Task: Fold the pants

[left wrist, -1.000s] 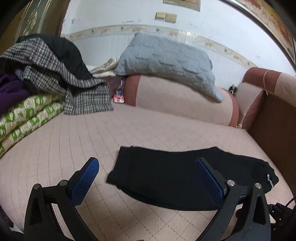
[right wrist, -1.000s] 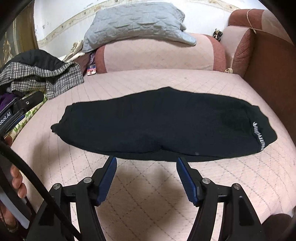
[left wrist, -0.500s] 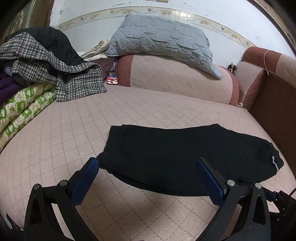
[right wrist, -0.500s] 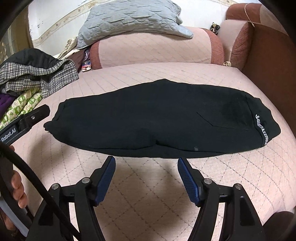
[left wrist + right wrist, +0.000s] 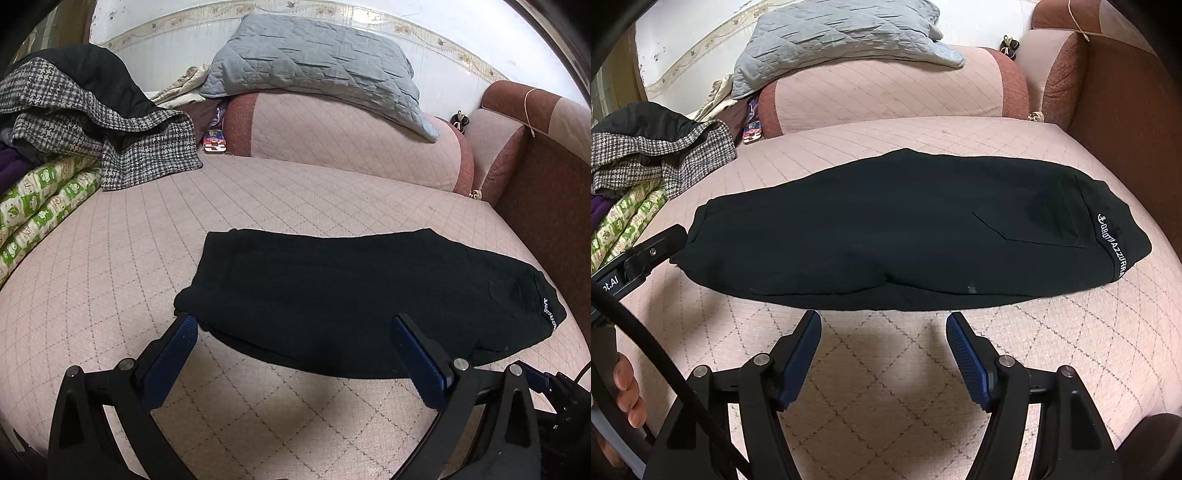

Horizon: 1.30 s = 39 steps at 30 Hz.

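Black pants (image 5: pixel 354 295) lie flat on the pink quilted sofa seat (image 5: pixel 147 229), folded lengthwise, waistband with white lettering at the right end (image 5: pixel 1112 247), leg cuffs at the left. My left gripper (image 5: pixel 295 332) is open, its jaws wide apart at the pants' near edge by the cuff end; its left fingertip (image 5: pixel 184 328) is at the cuff corner. My right gripper (image 5: pixel 882 321) is open and empty, just short of the pants' near edge at mid length. The left gripper also shows in the right wrist view (image 5: pixel 653 251) at the cuff end.
A grey quilted pillow (image 5: pixel 317 70) rests on the sofa's bolster back (image 5: pixel 332 140). A pile of houndstooth and black clothes (image 5: pixel 92 114) and a green-patterned blanket (image 5: pixel 40 214) lie at the left. A brown armrest (image 5: pixel 543 206) bounds the right side.
Both grippers have moved forward and down toward the pants' near edge. The left gripper's left finger has come up to the cuff corner. The pants have not moved.
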Each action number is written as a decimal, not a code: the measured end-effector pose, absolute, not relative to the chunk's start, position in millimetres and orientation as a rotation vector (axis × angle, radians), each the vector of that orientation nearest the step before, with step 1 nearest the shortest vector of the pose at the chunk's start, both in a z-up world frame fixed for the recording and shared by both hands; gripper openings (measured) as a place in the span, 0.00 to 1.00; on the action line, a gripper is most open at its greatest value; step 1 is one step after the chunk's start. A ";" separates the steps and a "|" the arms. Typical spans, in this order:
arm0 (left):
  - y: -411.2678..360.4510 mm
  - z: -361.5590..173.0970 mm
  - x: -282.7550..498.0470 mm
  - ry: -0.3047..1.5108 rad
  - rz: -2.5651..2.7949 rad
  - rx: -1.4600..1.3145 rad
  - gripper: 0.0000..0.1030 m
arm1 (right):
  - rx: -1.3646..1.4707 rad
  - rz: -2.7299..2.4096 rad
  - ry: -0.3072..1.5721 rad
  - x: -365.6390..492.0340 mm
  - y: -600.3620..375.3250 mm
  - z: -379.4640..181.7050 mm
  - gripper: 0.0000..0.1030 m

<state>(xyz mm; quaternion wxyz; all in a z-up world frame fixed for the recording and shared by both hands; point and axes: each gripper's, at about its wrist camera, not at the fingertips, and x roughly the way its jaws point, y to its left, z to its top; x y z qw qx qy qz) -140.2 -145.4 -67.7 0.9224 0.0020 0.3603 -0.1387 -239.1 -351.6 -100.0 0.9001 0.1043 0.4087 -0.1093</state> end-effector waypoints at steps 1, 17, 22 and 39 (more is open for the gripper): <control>-145.6 -68.1 -140.1 0.743 -0.285 0.002 1.00 | 0.217 -0.227 0.845 -239.3 -351.8 -99.8 0.73; -142.1 -74.5 -136.7 0.774 -0.292 -0.004 1.00 | 0.217 -0.246 0.838 -242.1 -353.5 -99.5 0.74; -141.3 -80.4 -133.2 0.801 -0.289 -0.010 1.00 | 0.220 -0.249 0.835 -242.8 -354.2 -99.9 0.74; -144.0 -126.9 -137.4 0.973 -0.295 0.144 1.00 | 0.168 -0.150 0.801 -199.9 -338.5 -51.2 0.74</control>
